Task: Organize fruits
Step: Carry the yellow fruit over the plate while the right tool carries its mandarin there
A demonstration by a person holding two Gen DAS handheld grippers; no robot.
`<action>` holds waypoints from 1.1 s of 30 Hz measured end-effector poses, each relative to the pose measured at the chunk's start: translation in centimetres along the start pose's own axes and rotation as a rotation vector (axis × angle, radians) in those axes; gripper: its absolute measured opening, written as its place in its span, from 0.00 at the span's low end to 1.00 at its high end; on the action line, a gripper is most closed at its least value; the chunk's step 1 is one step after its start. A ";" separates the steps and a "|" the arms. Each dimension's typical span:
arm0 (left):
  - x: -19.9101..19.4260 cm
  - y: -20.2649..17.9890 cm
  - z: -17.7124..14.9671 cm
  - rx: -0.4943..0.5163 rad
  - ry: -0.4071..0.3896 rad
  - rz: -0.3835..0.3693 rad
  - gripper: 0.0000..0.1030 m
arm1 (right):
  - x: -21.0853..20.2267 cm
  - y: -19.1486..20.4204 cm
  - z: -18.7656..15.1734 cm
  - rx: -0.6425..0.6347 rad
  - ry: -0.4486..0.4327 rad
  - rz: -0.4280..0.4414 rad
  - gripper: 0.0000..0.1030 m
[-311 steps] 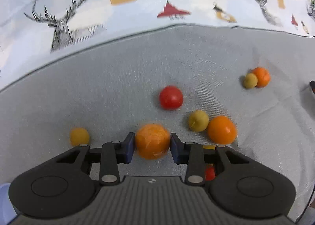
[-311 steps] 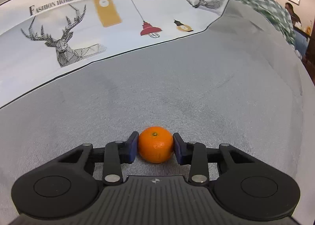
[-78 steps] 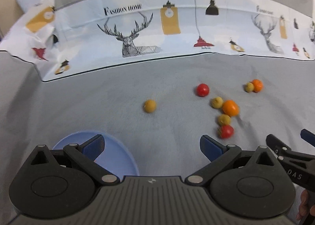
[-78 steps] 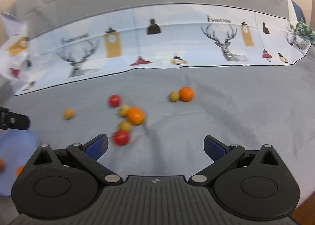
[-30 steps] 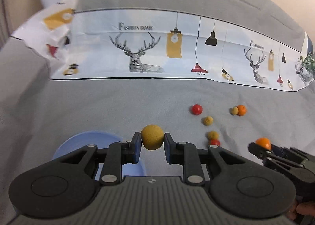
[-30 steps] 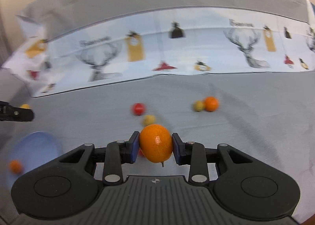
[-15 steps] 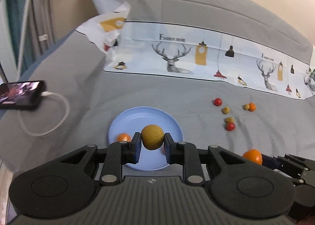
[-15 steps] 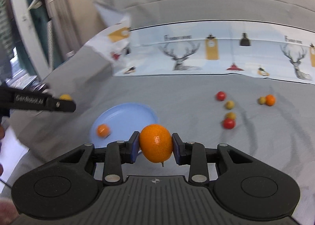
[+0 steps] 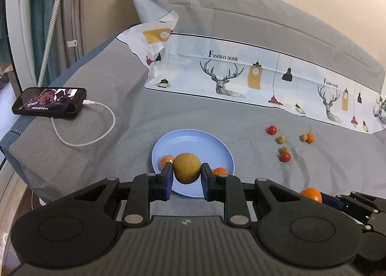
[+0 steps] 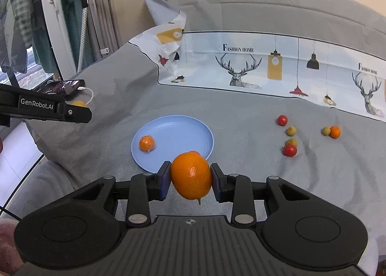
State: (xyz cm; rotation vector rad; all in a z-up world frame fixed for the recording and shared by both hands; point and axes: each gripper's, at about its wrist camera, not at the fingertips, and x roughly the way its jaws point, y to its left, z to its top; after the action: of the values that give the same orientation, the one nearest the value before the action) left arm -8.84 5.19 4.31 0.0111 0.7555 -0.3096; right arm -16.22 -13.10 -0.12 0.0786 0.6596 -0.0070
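The left gripper (image 9: pixel 186 171) clamps a yellow fruit (image 9: pixel 186 171) above the blue plate (image 9: pixel 193 142). The right gripper (image 10: pixel 190 175) clamps an orange (image 10: pixel 190 175) over the plate's near edge. Two oranges lie on the plate, at 8 (image 10: pixel 146 143) and 5 o'clock (image 9: pixel 220 171). At 3 o'clock of the plate, six small fruits (image 10: pixel 289 150) are scattered on the grey bed (image 9: pixel 120 97). A phone (image 9: pixel 49 103) lies at 10 o'clock.

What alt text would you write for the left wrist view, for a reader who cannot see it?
The left tongs grip a yellow-brown fruit above a blue plate holding two oranges, on a grey bed. Six small fruits lie loose to the right; a charging phone rests at far left.
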 end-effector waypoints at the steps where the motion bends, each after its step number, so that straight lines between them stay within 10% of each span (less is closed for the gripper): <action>1: -0.1 0.1 0.0 -0.002 -0.002 0.000 0.26 | 0.0 0.1 0.0 -0.002 0.000 -0.001 0.35; 33: 0.3 1.0 0.0 -0.030 0.005 -0.012 0.26 | 0.4 1.1 0.0 -0.039 0.022 -0.014 0.35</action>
State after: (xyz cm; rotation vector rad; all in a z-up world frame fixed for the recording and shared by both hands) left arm -8.40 6.07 3.99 -0.0210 0.7650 -0.3095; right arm -15.85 -11.99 -0.24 0.0368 0.6820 -0.0069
